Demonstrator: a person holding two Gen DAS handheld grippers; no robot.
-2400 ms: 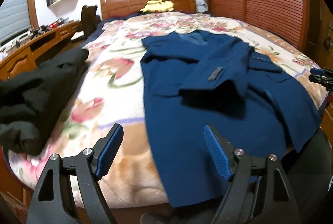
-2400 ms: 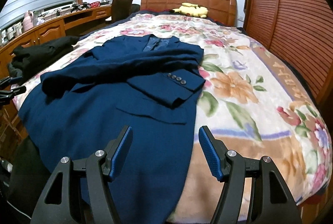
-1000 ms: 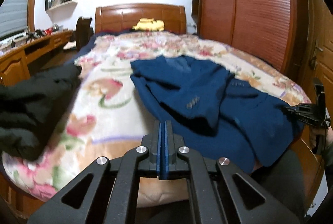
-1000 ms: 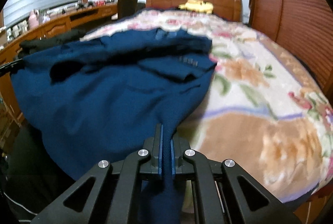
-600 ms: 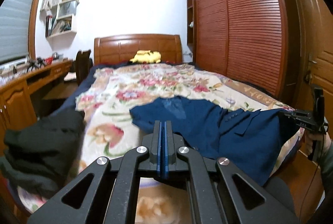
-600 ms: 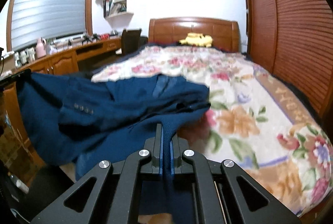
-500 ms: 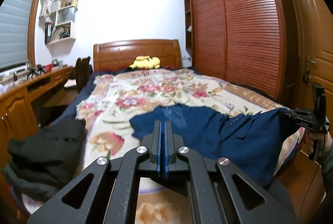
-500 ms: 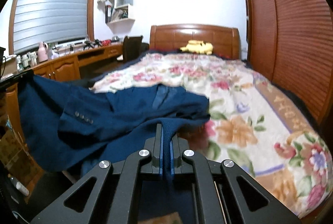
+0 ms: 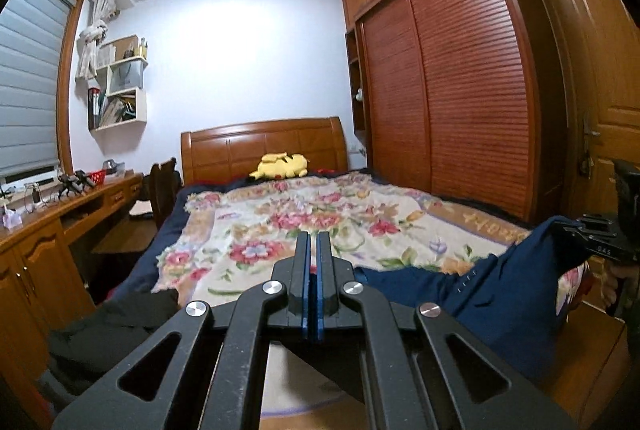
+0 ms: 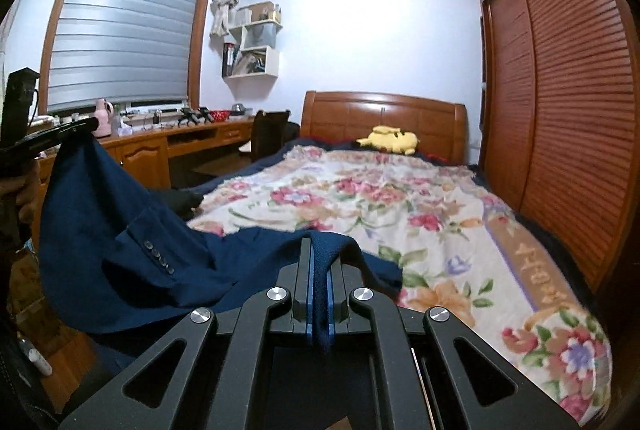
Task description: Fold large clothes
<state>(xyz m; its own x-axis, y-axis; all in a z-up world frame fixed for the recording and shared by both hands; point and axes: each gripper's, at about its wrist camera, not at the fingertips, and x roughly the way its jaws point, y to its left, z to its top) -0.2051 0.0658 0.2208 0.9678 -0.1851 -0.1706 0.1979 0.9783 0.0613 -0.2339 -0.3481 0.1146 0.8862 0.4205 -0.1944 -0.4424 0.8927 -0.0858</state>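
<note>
Currently the blue jacket [image 10: 132,250] is being held up by its bottom hem, with that hem stretched crosswise between the two grippers and the rest of the cloth sloping away from them toward the flowered bedspread [image 10: 400,206], where the collar end is still lying. Its long axis is therefore running forward from the tools toward the wooden headboard [image 10: 384,118], so the coming fold is judged to turn on the raised hem being carried forward over the part resting on the bed. A cuff with a row of buttons [image 10: 160,258] is hanging across the sagging middle.

The right gripper [image 10: 319,294] is being kept closed on one hem corner, with blue cloth plainly pinched between its pads. The left gripper [image 9: 313,290] is closed too; cloth between its pads is hard to make out in its own view, but in the right wrist view a hem corner is seen hanging from its tip. Neither hand is nearer: both are being held level with each other at the foot of the bed. A dark heap of clothes [image 9: 116,326] is lying off to the left, apart from the jacket.
</note>
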